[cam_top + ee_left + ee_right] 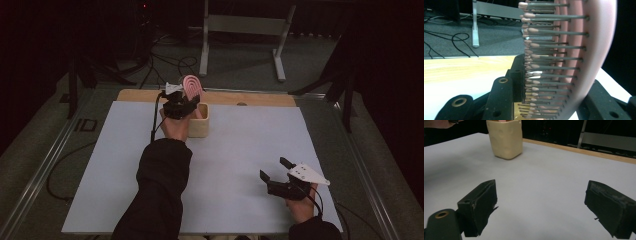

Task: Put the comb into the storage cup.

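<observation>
Pink hairbrush [574, 57] clamped in left tool [186, 102] bears no readable writing.

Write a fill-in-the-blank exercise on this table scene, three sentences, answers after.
1. The left gripper is shut on a pink ____.
2. The hairbrush is held over a cream-coloured ____ at the far side of the table.
3. The jaws of the right gripper stand ____ with nothing between them.

Missing words: hairbrush; cup; open
</observation>
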The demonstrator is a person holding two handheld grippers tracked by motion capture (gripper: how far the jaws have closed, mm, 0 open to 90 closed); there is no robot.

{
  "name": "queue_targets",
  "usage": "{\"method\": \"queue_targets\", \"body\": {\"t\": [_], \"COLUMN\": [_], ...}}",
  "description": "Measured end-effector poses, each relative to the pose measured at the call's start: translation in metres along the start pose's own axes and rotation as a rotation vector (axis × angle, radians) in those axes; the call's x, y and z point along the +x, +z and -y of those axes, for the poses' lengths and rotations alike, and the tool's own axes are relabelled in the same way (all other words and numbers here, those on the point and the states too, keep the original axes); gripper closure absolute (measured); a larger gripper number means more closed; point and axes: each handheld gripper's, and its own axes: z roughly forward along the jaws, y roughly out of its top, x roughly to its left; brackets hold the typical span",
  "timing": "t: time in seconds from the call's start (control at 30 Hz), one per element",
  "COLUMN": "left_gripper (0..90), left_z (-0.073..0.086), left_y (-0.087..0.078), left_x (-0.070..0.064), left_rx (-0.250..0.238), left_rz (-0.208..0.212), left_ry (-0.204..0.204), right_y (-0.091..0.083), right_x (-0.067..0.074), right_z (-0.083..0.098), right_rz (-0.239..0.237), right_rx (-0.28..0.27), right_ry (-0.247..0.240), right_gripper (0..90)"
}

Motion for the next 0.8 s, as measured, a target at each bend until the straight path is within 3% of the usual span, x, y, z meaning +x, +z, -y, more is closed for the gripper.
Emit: {"method": "queue_targets", "body": {"t": [0.8], "left_gripper": [62.8], "left_z": [0.0067], "left_y": [0.0051], "left_x": [0.0008], "left_rx": [0.029], "left_rz": [0.012], "left_ry": [-0.001], "right_y": [0.0000], "right_x": [0.0005], "right_z": [0.0000], "right_rz": [-0.001], "right_rx": [0.000], "right_ry": [-0.001], "right_gripper": [10.7]}}
